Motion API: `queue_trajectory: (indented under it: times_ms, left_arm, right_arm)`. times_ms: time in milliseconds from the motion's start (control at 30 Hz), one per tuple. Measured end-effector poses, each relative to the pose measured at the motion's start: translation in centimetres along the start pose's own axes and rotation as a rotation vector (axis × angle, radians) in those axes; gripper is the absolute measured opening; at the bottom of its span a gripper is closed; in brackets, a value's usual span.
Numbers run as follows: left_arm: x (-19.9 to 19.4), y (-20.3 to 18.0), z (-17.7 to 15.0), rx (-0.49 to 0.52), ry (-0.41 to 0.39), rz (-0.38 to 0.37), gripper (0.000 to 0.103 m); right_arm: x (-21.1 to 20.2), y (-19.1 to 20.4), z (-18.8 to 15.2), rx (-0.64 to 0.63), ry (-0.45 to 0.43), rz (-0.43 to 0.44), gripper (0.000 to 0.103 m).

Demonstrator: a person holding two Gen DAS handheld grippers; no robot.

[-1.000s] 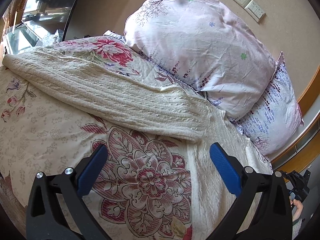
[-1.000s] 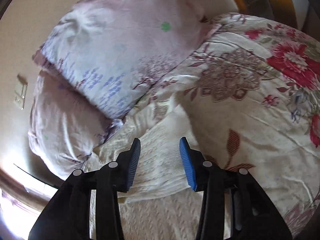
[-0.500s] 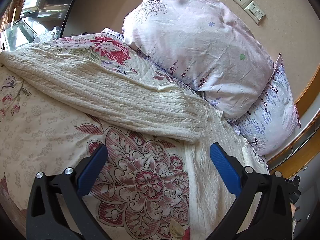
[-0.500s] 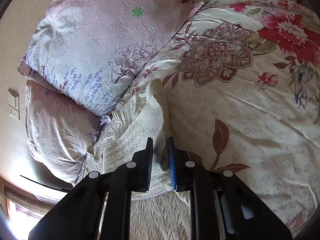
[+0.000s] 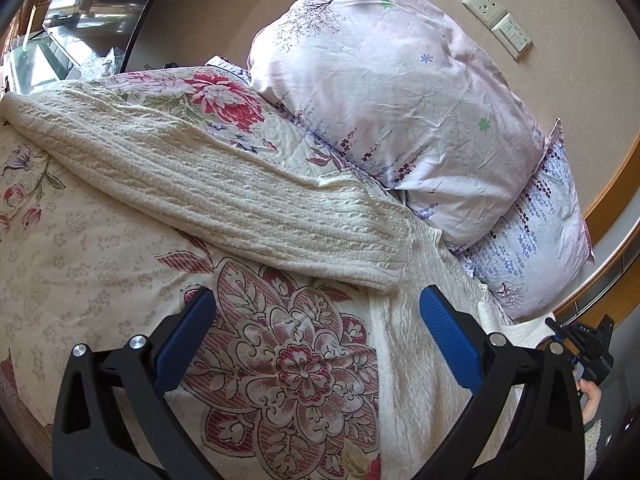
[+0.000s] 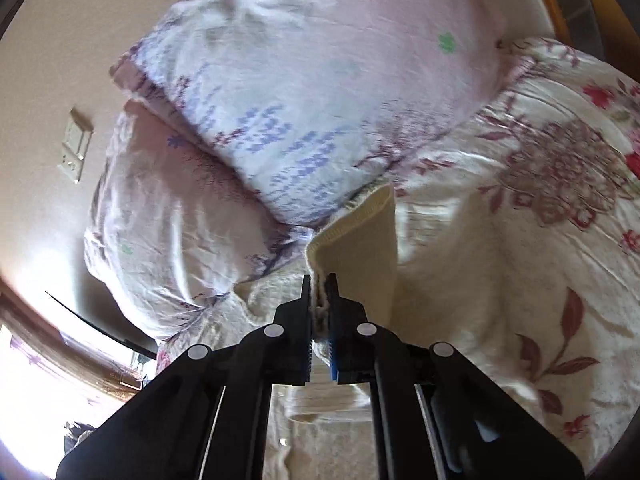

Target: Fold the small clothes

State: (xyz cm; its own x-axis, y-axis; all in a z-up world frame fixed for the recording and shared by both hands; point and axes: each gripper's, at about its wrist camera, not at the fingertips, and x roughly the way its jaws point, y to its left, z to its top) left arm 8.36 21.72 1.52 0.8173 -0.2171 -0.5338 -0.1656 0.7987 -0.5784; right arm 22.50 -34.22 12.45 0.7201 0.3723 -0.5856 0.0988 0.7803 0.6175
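Two tools: right tool [image 6: 319,286] clamped on the cream sweater [image 6: 360,256], left tool [image 5: 316,312] spread wide, holding nothing.

The sweater [image 5: 224,200] lies on the quilt [image 5: 80,264] covering the bed. Two pillows [image 5: 400,92] stand behind the sweater, against the wall, one overlapping the other [image 5: 536,240]. A wall socket [image 5: 496,20] sits above them.

pillows [image 5: 400,92] crowding headboard side, floral quilt [image 5: 80,240] open
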Motion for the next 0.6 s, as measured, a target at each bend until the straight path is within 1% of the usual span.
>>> queue_trajectory:
  times_ms: [67,167,267,333,400,467,533,600]
  left_arm:
    - [-0.2,0.0,-0.1,-0.001,0.001,-0.001,0.101]
    - [-0.7,0.0,-0.2,-0.007,-0.006,0.001,0.101]
    - [-1.3,0.2,-0.3,-0.019,-0.016,0.003,0.101]
    - [-1.8,0.4,-0.3,-0.019,-0.019,0.008,0.101]
    - [-2.1,0.4,-0.3,-0.013,-0.021,0.015,0.101]
    - [-2.4,0.6,-0.4,-0.005,-0.024,0.025,0.101]
    - [-2.6,0.7,-0.4,-0.001,-0.026,0.028,0.101]
    - [-2.7,0.8,-0.5,-0.001,-0.028,0.032,0.101]
  right_arm:
    - [1.4,4.1,-0.6,-0.082,0.004,0.061,0.006]
    - [3.9,9.7,-2.7,-0.188,0.024,0.145,0.006]
    - [7.2,13.8,-5.9,-0.252,0.091,0.202,0.006]
    - [9.6,15.6,-8.4,-0.282,0.133,0.204,0.006]
    - [11.9,16.6,-10.6,-0.312,0.183,0.180,0.006]
    - [13.9,16.9,-12.7,-0.326,0.231,0.150,0.006]
    - [15.5,16.8,-13.9,-0.325,0.268,0.117,0.006]
    - [16.4,16.6,-14.5,-0.323,0.284,0.093,0.006]
